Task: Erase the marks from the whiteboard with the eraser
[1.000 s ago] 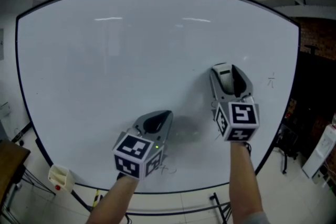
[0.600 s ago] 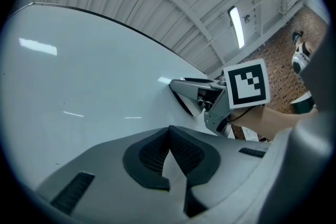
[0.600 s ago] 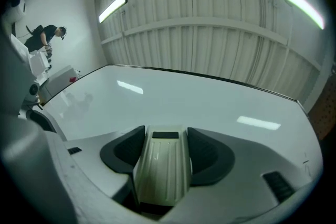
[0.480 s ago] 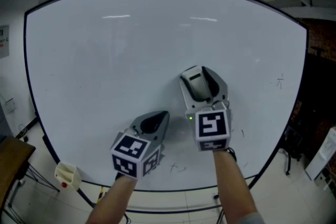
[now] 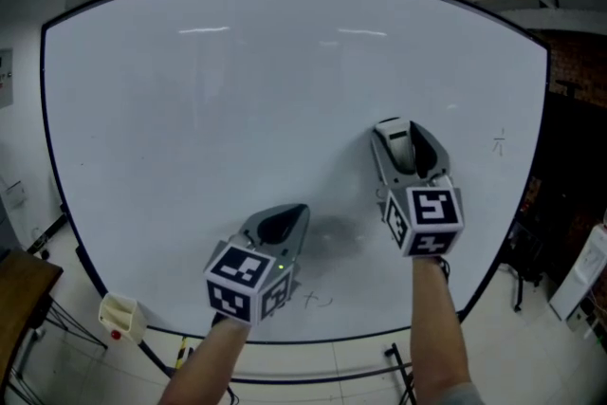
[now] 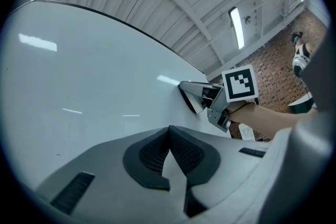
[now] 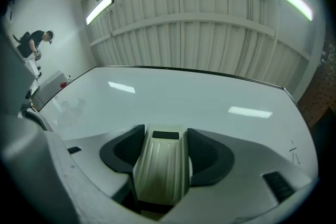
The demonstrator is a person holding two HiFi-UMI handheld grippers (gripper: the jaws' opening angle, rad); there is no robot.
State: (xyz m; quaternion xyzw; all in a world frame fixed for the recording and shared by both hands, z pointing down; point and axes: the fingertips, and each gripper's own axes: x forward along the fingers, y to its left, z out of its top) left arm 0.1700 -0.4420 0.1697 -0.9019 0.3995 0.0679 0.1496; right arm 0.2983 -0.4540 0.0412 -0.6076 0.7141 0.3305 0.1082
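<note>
The whiteboard (image 5: 237,109) fills the head view. A small scribble (image 5: 318,301) sits near its bottom edge and a fine mark (image 5: 498,144) near its right edge, also seen as a mark (image 7: 294,153) in the right gripper view. My right gripper (image 5: 403,136) is shut on the cream eraser (image 5: 408,147), pressed against the board right of centre. The ribbed eraser (image 7: 160,165) sits between the dark pads. My left gripper (image 5: 285,223) hovers low on the board, above the scribble, with its jaws shut and nothing between them (image 6: 169,136).
A cream holder (image 5: 120,316) hangs at the board's lower left corner. A wooden table corner (image 5: 14,299) is at the far left. The board's stand legs (image 5: 398,365) reach the tiled floor below. A person (image 7: 37,39) stands far off.
The right gripper swept the eraser left across the board half a second ago and has come back right, near where it was a second ago. The left gripper barely moved.
</note>
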